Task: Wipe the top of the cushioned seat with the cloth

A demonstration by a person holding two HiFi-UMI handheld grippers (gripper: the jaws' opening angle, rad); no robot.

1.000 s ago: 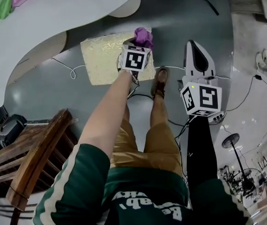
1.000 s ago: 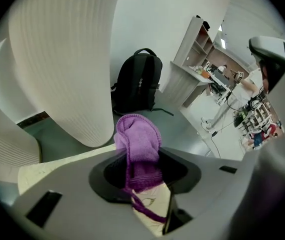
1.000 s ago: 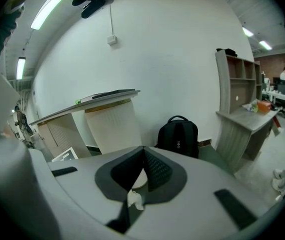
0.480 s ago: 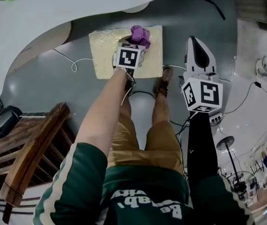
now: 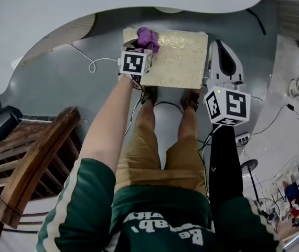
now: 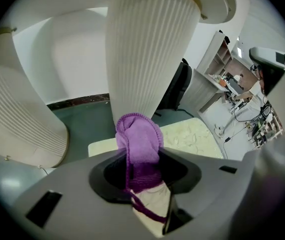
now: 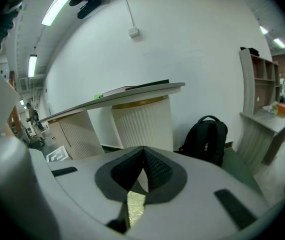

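The cushioned seat [image 5: 177, 59] is a pale yellow square pad low on the grey floor, just beyond the person's shoes. My left gripper [image 5: 143, 45] is over its far left corner, shut on a bunched purple cloth [image 5: 146, 37] that rests on the cushion. In the left gripper view the cloth [image 6: 138, 144] sticks up from between the jaws, with the seat [image 6: 195, 136] behind it. My right gripper [image 5: 222, 62] hovers off the seat's right edge, shut and empty; in its own view the right gripper [image 7: 143, 153] shows its pads meeting, with a sliver of the seat [image 7: 135, 206] below.
A white table [image 5: 113, 4] on ribbed bases [image 6: 147, 49] curves round the far side of the seat. A wooden chair [image 5: 34, 167] stands at the near left. A white cable [image 5: 89, 62] lies left of the seat. A black backpack [image 7: 205, 136] leans by the wall.
My left gripper has dragged the purple cloth leftward along the seat's far edge, from the right corner to the left corner. The right gripper has stayed beside the seat.
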